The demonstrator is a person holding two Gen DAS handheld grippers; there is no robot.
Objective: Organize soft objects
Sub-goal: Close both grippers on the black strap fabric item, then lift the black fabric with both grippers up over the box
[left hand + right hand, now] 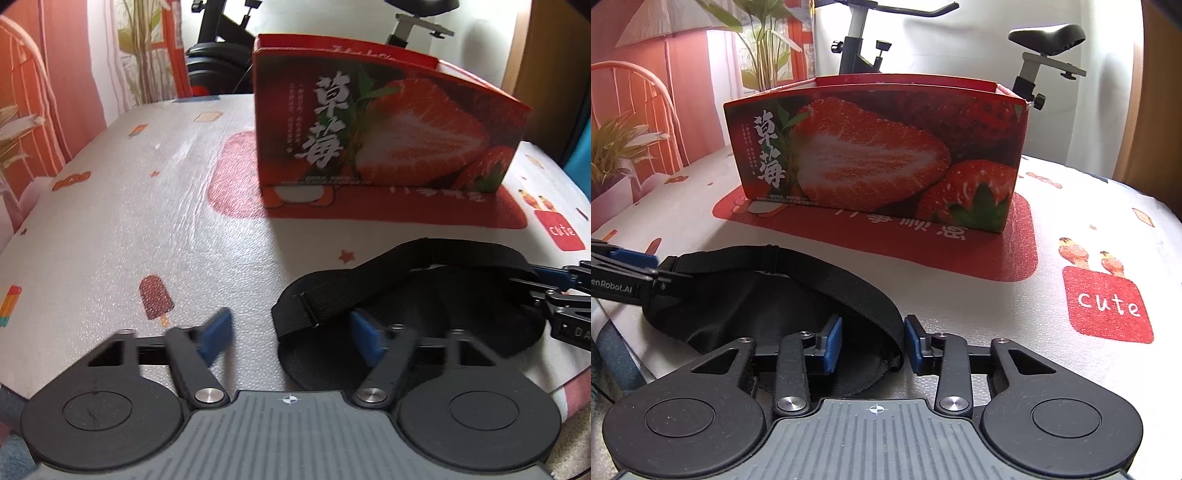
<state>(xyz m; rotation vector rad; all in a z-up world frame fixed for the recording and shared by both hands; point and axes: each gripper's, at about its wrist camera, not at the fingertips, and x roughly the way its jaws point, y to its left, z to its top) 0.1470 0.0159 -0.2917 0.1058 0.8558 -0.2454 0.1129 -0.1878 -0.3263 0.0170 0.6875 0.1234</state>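
Red cardboard box (875,155) printed with strawberries and 草莓 stands at the worktop's (147,229) far edge; "cute" (1108,304) shows on the cover. Near me lies the black eye mask (746,314). My left tool (291,334) tilts down, fingers apart; my right tool (873,341) straddles the strap, unclamped.

The left hand-held gripper (291,338) hung half open over the surface (110,229), one pad on the black eye mask (424,314), strawberry box (388,125) sitting behind.
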